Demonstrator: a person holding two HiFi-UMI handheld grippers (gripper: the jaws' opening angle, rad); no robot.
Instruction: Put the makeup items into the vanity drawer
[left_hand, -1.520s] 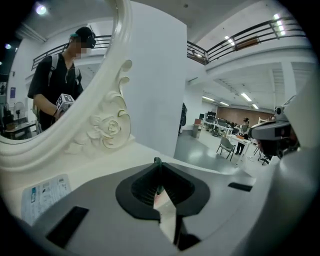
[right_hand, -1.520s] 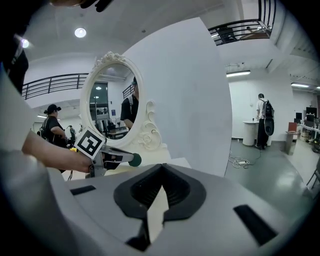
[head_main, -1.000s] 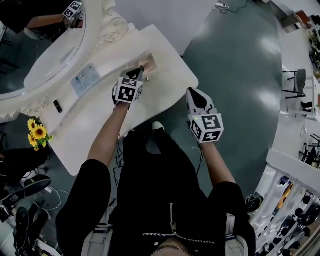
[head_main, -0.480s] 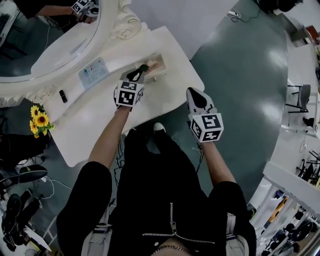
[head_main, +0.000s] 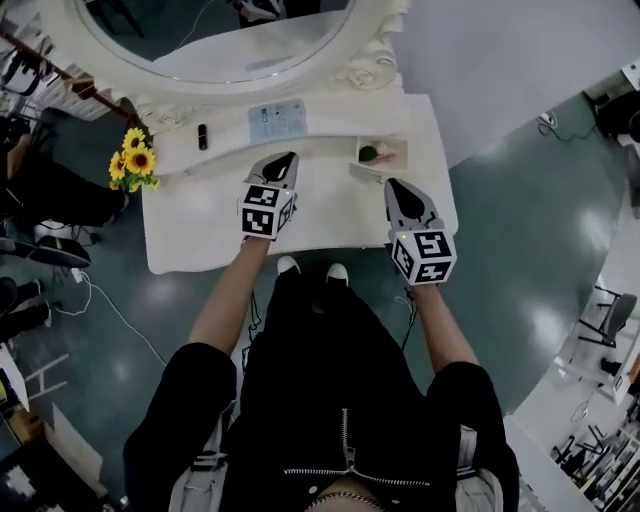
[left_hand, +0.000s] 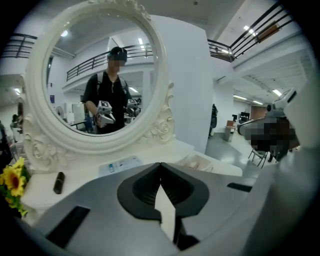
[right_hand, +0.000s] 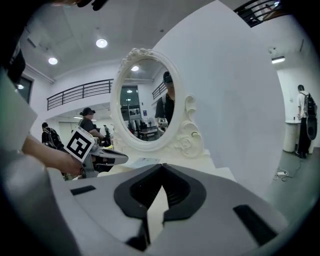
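The white vanity table (head_main: 200, 215) has a small drawer (head_main: 397, 152) standing open at its back right, with a dark round makeup item (head_main: 368, 154) inside. A black lipstick (head_main: 202, 136) and a pale blue-and-white flat pack (head_main: 277, 120) lie on the shelf under the mirror; both also show in the left gripper view, the lipstick (left_hand: 59, 182) at left, the pack (left_hand: 120, 164) ahead. My left gripper (head_main: 288, 158) hovers over the tabletop left of the drawer, shut and empty (left_hand: 160, 165). My right gripper (head_main: 391, 184) is just in front of the drawer, shut and empty (right_hand: 161, 166).
A large oval mirror (head_main: 215, 35) in an ornate white frame rises behind the shelf. Sunflowers (head_main: 135, 160) stand at the table's left end. Cables and dark gear lie on the floor at left. A white wall (head_main: 500, 60) runs behind the table's right end.
My left gripper has pulled back from the open drawer to the left and now sits over the tabletop. The head view has swung round to face the vanity squarely.
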